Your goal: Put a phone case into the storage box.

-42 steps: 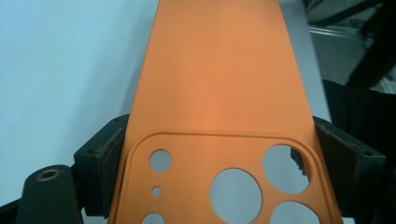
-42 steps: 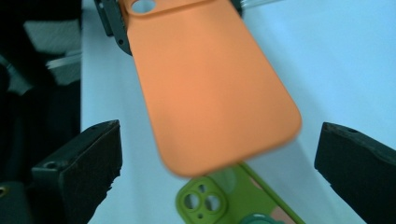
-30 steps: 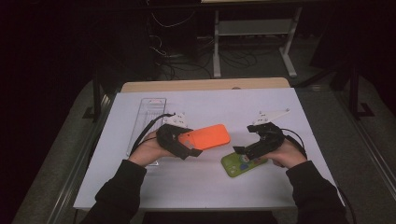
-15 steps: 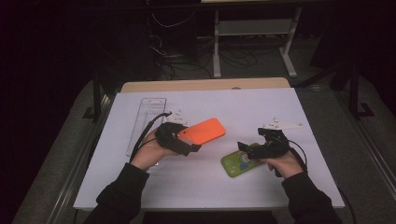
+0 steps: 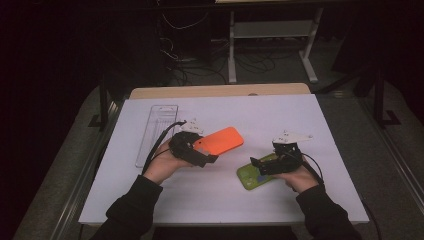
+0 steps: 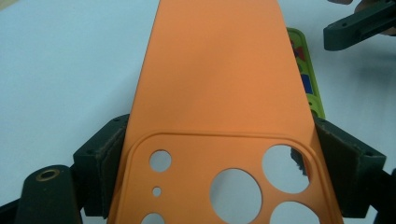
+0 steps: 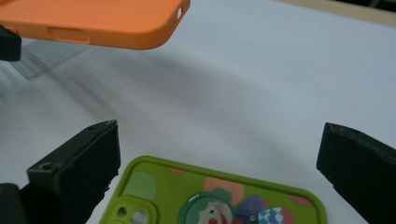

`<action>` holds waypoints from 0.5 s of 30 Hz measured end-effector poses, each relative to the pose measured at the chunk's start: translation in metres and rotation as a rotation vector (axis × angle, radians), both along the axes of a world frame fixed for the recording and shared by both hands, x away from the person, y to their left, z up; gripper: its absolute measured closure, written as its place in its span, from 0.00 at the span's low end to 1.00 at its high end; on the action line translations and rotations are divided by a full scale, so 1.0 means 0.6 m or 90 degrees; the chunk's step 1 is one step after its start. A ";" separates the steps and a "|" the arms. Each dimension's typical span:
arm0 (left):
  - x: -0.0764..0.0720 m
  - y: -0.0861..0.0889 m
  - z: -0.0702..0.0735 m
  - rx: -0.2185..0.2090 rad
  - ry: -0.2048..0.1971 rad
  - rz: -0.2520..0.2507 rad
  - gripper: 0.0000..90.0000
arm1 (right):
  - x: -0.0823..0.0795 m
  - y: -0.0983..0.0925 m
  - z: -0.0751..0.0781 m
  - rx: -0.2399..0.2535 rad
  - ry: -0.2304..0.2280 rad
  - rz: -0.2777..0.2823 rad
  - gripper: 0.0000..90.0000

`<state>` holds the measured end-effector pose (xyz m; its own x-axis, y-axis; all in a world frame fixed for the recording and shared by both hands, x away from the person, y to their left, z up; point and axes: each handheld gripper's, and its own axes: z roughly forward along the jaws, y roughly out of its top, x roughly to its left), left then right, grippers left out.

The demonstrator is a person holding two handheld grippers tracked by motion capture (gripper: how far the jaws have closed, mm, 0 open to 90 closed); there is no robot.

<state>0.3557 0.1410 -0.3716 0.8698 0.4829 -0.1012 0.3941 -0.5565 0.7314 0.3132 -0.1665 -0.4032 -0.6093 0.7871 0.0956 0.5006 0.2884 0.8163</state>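
- Sleeves at the near table edge; both forearms reach in over the white table cover [image 5: 320, 120].
- Right gripper [image 5: 265, 165]: jaws spread wide, nothing held. It has drawn back toward the person within the last second and now hangs just over the green phone case [image 5: 249, 175], which lies flat on the cover.
- Left gripper [image 5: 200, 150]: clamped on the camera-cutout end of the orange phone case [image 5: 220, 142], held off the table as before.
- Judgement: green case looks released or not yet gripped; orange case is the working piece.
- Farther left: clear plastic tray [image 5: 156, 132], untouched.
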 end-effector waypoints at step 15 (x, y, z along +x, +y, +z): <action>0.000 0.002 0.002 0.000 -0.003 -0.001 0.17 | -0.011 0.019 -0.001 -0.097 -0.107 0.012 0.00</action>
<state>0.3557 0.1423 -0.3703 0.8709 0.4817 -0.0973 0.3898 -0.5564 0.7338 0.3064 -0.1553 -0.4035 -0.6211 0.7731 -0.1287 0.3540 0.4232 0.8340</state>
